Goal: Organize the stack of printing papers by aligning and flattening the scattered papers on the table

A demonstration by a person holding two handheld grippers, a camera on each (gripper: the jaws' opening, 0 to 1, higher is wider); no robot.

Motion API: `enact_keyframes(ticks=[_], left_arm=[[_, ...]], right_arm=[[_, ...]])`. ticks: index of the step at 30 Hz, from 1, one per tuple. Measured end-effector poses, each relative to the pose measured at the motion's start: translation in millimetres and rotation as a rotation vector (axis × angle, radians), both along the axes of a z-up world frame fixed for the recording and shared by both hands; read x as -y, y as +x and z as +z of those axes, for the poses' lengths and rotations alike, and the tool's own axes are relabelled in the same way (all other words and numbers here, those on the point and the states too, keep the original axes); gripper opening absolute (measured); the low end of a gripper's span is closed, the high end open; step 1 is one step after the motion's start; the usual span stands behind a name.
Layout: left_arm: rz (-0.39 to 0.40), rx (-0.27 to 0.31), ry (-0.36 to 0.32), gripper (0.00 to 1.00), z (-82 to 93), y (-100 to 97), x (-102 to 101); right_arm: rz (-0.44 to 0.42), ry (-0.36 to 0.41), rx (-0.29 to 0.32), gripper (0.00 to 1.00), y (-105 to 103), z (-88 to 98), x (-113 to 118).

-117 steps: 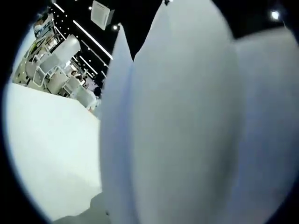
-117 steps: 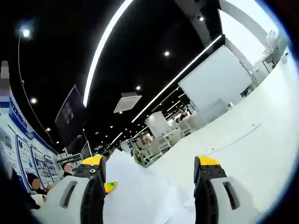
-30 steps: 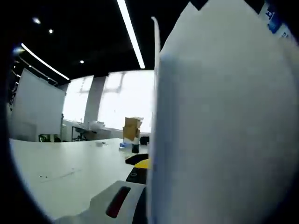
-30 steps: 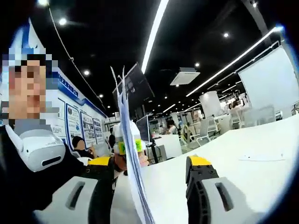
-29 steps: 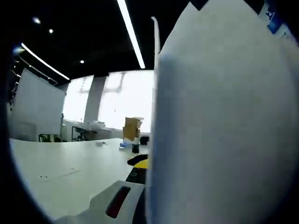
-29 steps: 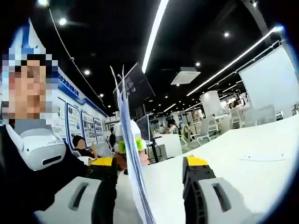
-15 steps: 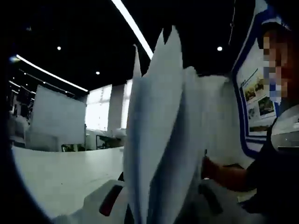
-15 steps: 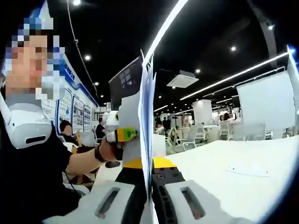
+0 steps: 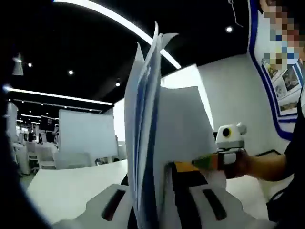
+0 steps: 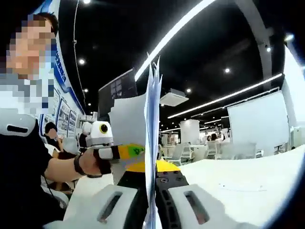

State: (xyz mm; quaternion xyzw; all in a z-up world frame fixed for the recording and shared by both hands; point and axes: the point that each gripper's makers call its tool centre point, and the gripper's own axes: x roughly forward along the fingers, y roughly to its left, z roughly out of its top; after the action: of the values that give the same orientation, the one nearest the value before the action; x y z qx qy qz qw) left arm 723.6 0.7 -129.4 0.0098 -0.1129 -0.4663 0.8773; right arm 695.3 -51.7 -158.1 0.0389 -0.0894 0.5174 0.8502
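Item: sheaf of white printing papers (image 10: pixel 152 138), held upright and edge-on above the white table (image 10: pixel 248 186), likely so the edges can be squared. Right gripper (image 10: pixel 153 183) clamped on it; left gripper (image 9: pixel 152 191) clamped on the same sheaf (image 9: pixel 147 143).

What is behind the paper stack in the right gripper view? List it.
Behind the paper stack, held edge-on: the left gripper in the person's hand, and a single white sheet. The stack covers that gripper's jaws.
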Motion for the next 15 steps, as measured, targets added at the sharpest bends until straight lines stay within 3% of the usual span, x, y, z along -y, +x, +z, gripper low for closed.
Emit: enact_keyframes(ticks=[2,4,10,13,15], left_arm=[[-0.025,-0.074,-0.033,0.22,-13.7,-0.9,0],[-0.029,-0.098,-0.043,0.24,-18.9,0.7,-2],[-0.002,-0.135,-0.038,0.27,-23.2,12.7,0],[-0.022,-0.152,-0.052,0.29,-21.1,14.5,4],[-0.068,-0.187,-0.106,0.29,-17.2,11.4,10]], right_arm=[[-0.009,-0.059,-0.049,0.10,4,-18.3,-1],[-0.013,-0.099,-0.122,0.24,9,-35.4,-2],[-0.005,-0.205,-0.179,0.24,17,-63.8,-15],[-0.008,-0.205,-0.182,0.25,19,-64.9,-19],[-0.016,-0.185,-0.206,0.26,23,-65.6,-21]])
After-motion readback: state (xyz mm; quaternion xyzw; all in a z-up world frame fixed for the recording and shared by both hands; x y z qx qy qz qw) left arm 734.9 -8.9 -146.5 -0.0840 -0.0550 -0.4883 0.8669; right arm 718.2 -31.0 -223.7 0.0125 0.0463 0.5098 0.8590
